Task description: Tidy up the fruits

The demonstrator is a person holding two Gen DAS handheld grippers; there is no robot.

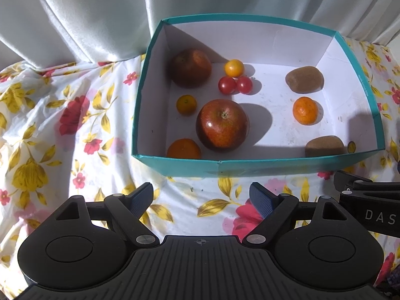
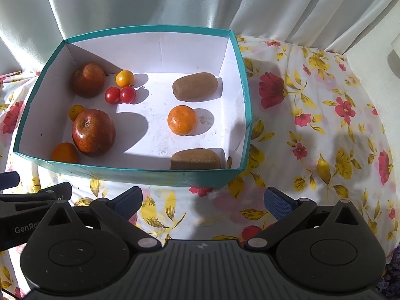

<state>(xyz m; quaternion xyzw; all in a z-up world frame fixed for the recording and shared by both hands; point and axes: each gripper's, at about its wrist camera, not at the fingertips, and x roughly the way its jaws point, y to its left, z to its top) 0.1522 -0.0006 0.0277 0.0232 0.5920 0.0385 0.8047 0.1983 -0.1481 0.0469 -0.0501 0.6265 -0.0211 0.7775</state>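
While both of our grippers hover over the flowered cloth (image 1: 75,130) just in front of the teal box (image 1: 250,166), neither holds anything. Our left gripper (image 1: 202,200) has its blue-padded fingers spread wide, and our right gripper (image 2: 203,203) is spread just as wide, with only tablecloth showing between the fingers.

All the fruit lies inside the box, on its white floor. On the left side, a dark apple (image 1: 191,67) rests in the far corner, and a shiny red apple (image 1: 222,124) sits nearer us. Between them are a yellow cherry tomato (image 1: 234,68) and two red cherry tomatoes (image 1: 235,85), the red pair touching each other. A small yellow-orange fruit (image 1: 186,104) sits just left of the near apple, and an orange mandarin (image 1: 184,148) lies against the near wall.

On the right side, a kiwi (image 2: 195,86) lies toward the back, a second mandarin (image 2: 182,120) sits in the middle, and a second kiwi (image 2: 195,159) rests against the near wall.

White curtains (image 2: 175,0) hang behind the box.
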